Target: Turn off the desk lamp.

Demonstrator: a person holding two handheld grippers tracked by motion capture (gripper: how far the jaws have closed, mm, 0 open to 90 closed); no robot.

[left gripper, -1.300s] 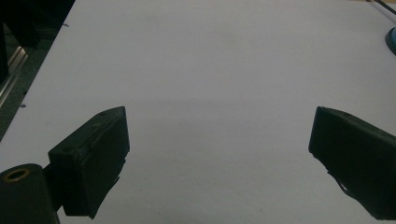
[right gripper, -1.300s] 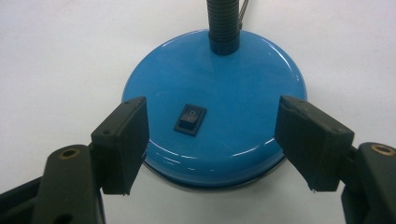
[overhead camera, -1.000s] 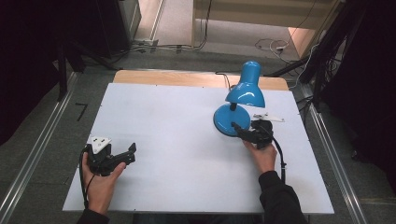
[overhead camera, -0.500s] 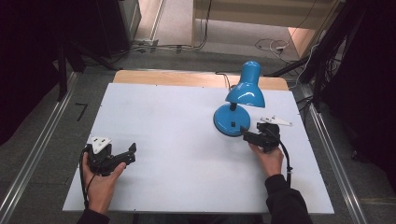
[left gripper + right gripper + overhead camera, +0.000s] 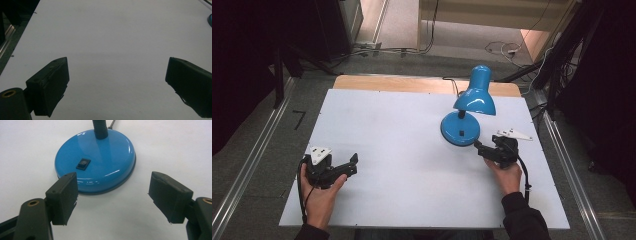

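Note:
A blue desk lamp stands on the white table at the back right; its round base is upright and its shade points down and to the right. In the right gripper view the base has a black rocker switch on top. My right gripper lies just right of the base and points at it; its jaws stand open and hold nothing, a little short of the base rim. My left gripper rests open on the bare tabletop at the front left.
The lamp's black cord runs off the back edge over a wooden strip. The white tabletop lies between the two hands. Metal rails run along the floor on both sides, with cables behind the table.
My right gripper has drawn back from the lamp base, a little to the right and toward the person. The left gripper and the lamp have not moved.

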